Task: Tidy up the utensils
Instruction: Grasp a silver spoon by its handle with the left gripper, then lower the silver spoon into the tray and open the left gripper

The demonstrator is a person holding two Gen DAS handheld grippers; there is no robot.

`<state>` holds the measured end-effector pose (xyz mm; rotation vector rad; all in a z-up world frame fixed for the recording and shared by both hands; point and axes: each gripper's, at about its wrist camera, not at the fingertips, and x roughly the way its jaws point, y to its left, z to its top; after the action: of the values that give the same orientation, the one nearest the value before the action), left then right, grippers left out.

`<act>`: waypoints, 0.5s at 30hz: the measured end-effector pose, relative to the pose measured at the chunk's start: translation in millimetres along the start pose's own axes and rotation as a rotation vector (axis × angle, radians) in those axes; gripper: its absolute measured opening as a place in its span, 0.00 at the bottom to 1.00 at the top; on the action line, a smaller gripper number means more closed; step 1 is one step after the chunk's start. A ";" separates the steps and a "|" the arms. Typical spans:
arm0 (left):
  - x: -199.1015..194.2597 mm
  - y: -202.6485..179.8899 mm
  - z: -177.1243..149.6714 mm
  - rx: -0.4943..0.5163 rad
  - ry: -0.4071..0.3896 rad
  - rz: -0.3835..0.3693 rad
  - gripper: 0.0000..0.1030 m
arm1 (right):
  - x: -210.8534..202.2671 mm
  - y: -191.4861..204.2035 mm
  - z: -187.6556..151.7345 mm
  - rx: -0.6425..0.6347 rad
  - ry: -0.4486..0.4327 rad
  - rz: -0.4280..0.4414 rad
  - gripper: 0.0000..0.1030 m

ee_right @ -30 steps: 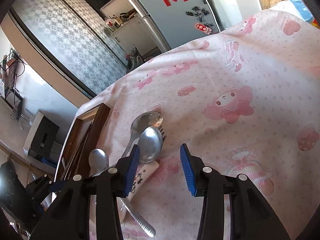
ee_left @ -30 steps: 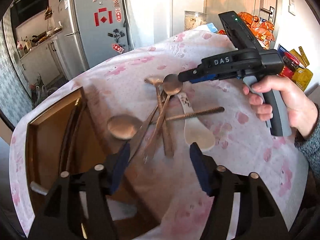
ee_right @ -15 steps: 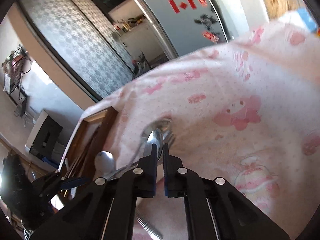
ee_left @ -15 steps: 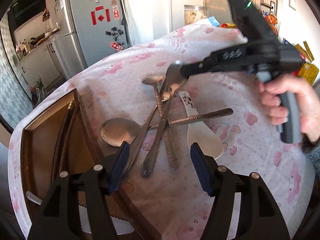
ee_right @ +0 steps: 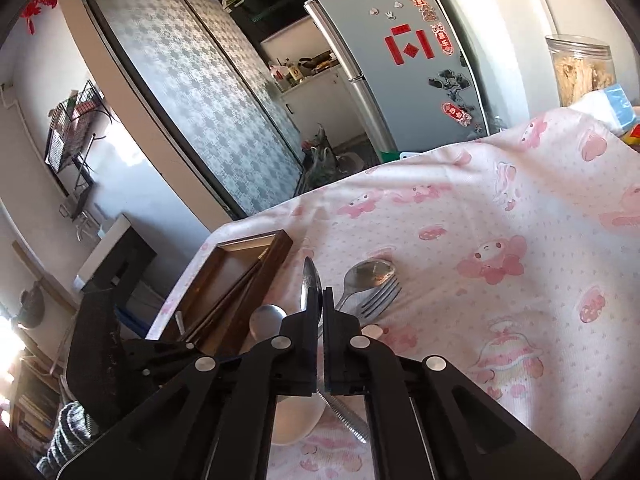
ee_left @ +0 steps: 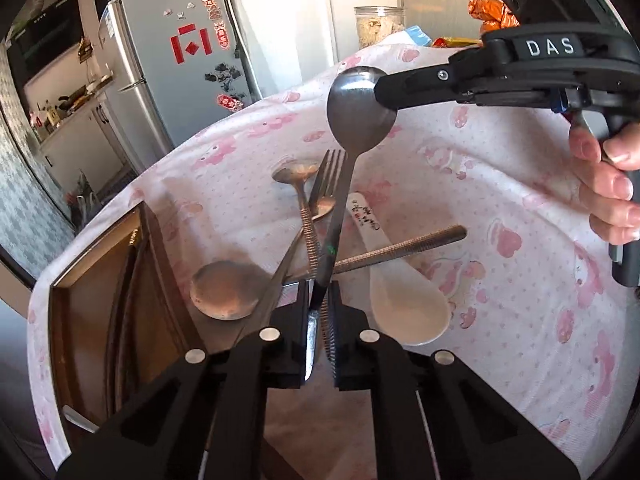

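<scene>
The steel spoon is off the table, held at both ends: my right gripper is clenched on the rim of its bowl, and my left gripper is clamped on the lower end of its handle, so it hangs slanted above the pile. In the right wrist view the same spoon shows edge-on between the pads of the right gripper.

Beneath it, near the middle of the table's pink-patterned cloth, the rest of the utensils lie crossed over one another: a fork, a small spoon with a ribbed handle, a white ceramic spoon and a ribbed metal rod laid across it. A large round-bowled spoon rests just beside the wooden tray, which sits at the table's left edge. A hand grips the right gripper's handle at the right.
</scene>
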<state>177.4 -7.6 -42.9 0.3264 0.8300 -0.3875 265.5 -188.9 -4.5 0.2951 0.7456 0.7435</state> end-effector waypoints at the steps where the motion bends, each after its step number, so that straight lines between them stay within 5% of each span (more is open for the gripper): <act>1: -0.8 -1.3 0.1 0.006 -0.002 0.001 0.10 | -1.7 0.2 0.2 -0.003 -0.002 -0.004 0.01; 15: -46.2 6.7 -5.4 -0.003 -0.056 0.013 0.07 | 4.2 32.8 18.1 -0.013 0.009 0.046 0.01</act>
<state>148.6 10.0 -10.1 0.3167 0.7733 -0.3821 263.8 -162.5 22.2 0.2980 0.7439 0.7934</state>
